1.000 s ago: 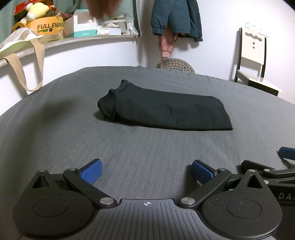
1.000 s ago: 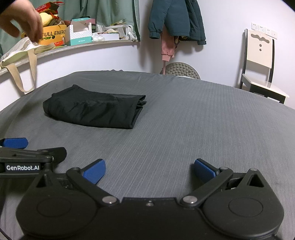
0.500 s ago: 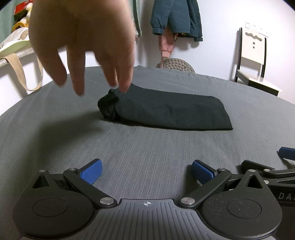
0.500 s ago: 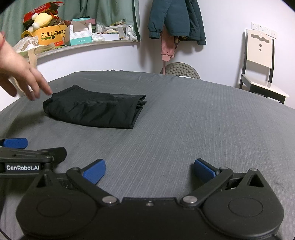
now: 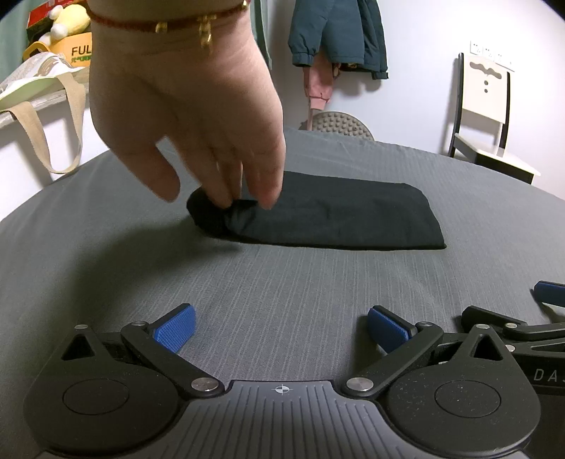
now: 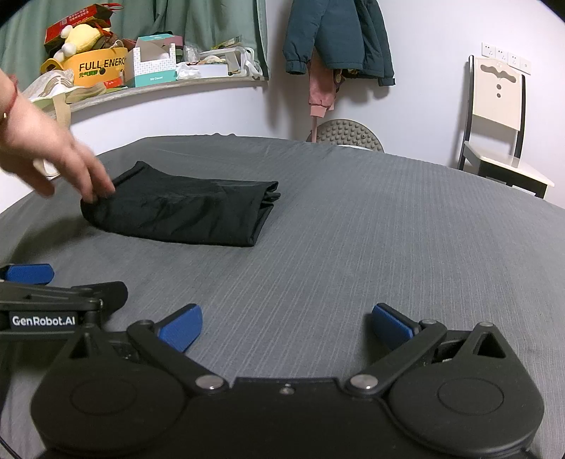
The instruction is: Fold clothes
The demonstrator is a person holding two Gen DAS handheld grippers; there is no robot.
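Reaching hand: a bare hand (image 5: 197,116) comes down from the top left in the left wrist view, its fingertips (image 5: 270,197) pinching the bunched left end of the folded black garment (image 5: 335,215); in the right wrist view the same hand (image 6: 42,148) is cut off at the left edge.
Garment: it lies folded flat on the grey worktop (image 5: 282,282), far from both tools; its left end is partly hidden behind the fingers, and what kind of clothing it is cannot be made out.
Left hand-held gripper (image 5: 280,326): it rests low on the near worktop, blue pads spread wide apart with nothing between them.
Right hand-held gripper (image 6: 286,326): it sits just beside the left one, pads likewise wide apart and empty; only its edge shows at the right of the left wrist view.
Wrist: a red cord bracelet (image 5: 166,17) with small gold charms; the arm above it is out of frame.
Shelf (image 6: 159,88): far left, its clutter partly hidden by the hand in the left wrist view.
Chair (image 6: 494,116): far right, cut off below by the worktop.
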